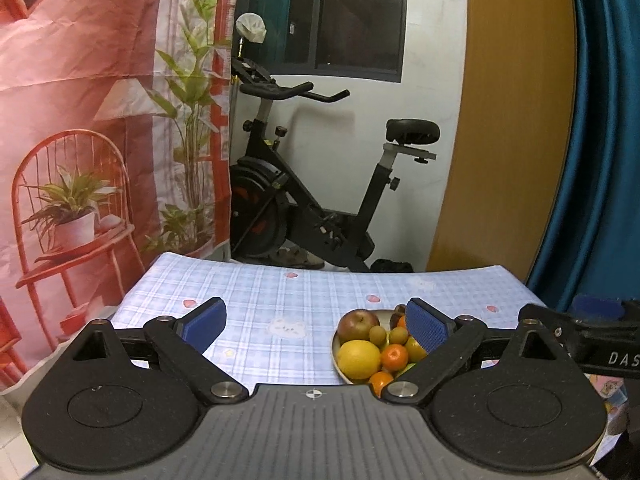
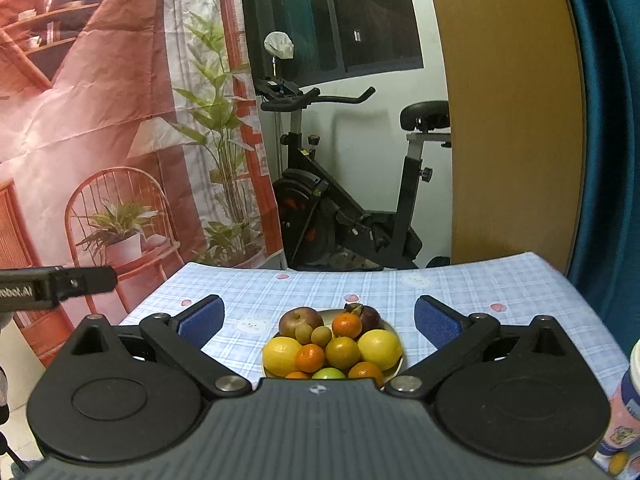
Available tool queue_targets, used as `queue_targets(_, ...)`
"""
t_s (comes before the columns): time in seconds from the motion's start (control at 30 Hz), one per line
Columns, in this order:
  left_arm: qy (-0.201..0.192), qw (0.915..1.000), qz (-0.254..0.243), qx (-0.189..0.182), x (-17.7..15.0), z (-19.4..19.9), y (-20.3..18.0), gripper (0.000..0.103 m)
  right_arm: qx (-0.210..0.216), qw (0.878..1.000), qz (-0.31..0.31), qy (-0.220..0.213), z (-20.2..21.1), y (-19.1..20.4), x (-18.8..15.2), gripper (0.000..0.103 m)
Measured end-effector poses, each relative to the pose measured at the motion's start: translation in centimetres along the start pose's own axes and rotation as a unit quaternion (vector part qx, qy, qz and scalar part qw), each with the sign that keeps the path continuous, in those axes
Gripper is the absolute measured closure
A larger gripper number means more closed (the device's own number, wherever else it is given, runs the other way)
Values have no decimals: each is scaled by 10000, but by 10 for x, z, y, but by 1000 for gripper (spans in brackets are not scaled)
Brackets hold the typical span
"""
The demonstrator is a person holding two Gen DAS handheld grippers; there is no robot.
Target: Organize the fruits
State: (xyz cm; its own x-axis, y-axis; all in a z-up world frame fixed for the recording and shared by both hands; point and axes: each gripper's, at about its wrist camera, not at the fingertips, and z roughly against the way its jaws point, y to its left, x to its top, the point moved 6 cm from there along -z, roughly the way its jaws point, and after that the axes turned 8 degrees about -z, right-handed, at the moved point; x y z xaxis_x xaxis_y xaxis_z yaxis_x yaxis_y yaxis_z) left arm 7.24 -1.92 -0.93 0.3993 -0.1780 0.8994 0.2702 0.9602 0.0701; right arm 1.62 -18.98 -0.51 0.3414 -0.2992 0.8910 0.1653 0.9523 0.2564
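A pale plate heaped with fruit sits on the checked tablecloth: a red apple, two lemons, several tangerines, small brown longans, a dark mangosteen and a green fruit. My right gripper hovers over it, open, nothing between its blue pads. In the left wrist view the plate lies right of centre, the apple and a lemon showing. My left gripper stands open and empty; its right finger hides part of the fruit.
An exercise bike stands behind the table's far edge, beside a printed red backdrop and a wooden door. A pink-labelled cup stands at the near right. The right gripper's arm shows at the left view's right edge.
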Motion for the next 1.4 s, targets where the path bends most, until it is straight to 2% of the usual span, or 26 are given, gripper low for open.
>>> queue_targets(0.47, -62, 9997, -167, 183, -1, 10, -1, 4, -6, 9999, 137, -45, 4, 8, -2, 0)
queue_targets(1.4, -123, 9996, -122, 202, 3, 15, 2, 4, 2, 9999, 146, -38, 5, 9, -2, 0)
